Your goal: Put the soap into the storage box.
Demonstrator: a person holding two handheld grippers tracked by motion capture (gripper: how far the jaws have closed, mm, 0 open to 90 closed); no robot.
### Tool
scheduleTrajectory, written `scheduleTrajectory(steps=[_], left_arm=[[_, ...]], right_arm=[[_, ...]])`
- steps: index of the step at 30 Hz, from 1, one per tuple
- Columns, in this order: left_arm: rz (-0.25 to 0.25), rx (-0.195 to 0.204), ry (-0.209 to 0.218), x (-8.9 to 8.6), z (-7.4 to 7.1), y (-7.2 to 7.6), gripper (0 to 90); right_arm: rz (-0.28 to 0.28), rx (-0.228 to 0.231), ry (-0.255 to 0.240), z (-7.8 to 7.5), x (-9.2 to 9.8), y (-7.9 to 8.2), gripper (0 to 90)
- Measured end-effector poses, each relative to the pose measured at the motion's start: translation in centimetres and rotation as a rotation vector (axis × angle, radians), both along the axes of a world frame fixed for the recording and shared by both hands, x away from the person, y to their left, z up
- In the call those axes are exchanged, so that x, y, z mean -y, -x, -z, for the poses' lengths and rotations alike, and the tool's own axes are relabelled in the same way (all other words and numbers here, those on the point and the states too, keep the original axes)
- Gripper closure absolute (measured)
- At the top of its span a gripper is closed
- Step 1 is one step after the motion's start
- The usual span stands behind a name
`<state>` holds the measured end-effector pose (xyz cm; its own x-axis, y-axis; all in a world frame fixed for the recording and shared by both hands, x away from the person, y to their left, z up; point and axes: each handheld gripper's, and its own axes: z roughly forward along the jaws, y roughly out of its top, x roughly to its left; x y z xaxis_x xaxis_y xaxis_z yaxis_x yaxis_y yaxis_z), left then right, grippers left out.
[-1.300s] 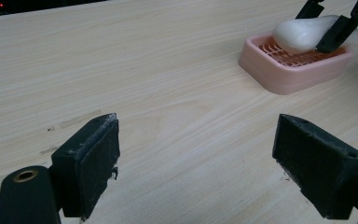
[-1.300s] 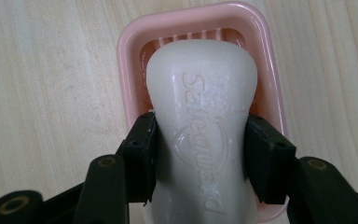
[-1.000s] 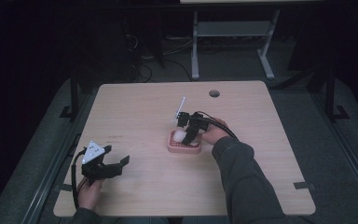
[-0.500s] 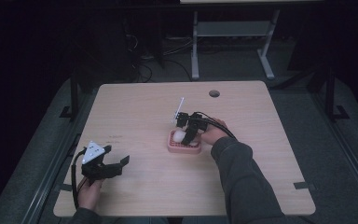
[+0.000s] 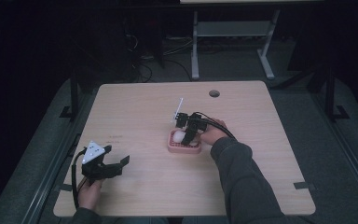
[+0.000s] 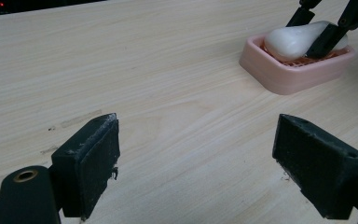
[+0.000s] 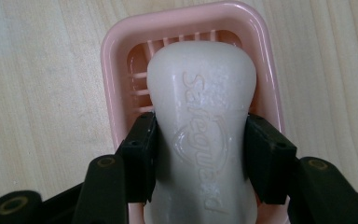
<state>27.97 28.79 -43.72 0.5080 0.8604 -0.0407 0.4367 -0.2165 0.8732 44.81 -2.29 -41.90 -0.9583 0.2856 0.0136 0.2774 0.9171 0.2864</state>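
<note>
Covering most of the high view, light wood table (image 5: 135,107) with a round grommet hole (image 5: 214,93) at about 1 o'clock from table centre. Dark room around it, grey floor, a white-legged desk frame (image 5: 233,32) and loose cables (image 5: 144,56) at 12 o'clock beyond the far edge. Black brackets at the table's sides.

White soap bar (image 7: 204,121) lies in pink soap dish (image 7: 116,79), near table centre, slightly toward 3 o'clock. Raised brand lettering on the bar's top. Dish has a slatted bottom, sits flat on the wood.

Right gripper (image 5: 187,132) comes in from 4 o'clock, forearm in dark sleeve (image 5: 242,182) angled across the table, hand (image 5: 212,134) just behind the dish. Jaws clamped on the bar's narrow waist, pads pressing both sides, bar resting in the dish.

Left gripper (image 5: 116,164) at 8 o'clock near the front-left corner, held low over the wood by left hand (image 5: 89,193), pointing toward 3 o'clock. Jaws spread wide, nothing between them, bare tabletop beneath. Well apart from the dish.
</note>
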Motion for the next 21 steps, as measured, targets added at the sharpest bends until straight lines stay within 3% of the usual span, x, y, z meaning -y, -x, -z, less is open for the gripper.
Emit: scheduleTrajectory(steps=[21], left_arm=[[-0.001,0.002,0.000,0.08,0.00,-0.01,14.1]], right_arm=[[0.005,-0.002,0.004,0.12,-0.09,0.10,48.1]])
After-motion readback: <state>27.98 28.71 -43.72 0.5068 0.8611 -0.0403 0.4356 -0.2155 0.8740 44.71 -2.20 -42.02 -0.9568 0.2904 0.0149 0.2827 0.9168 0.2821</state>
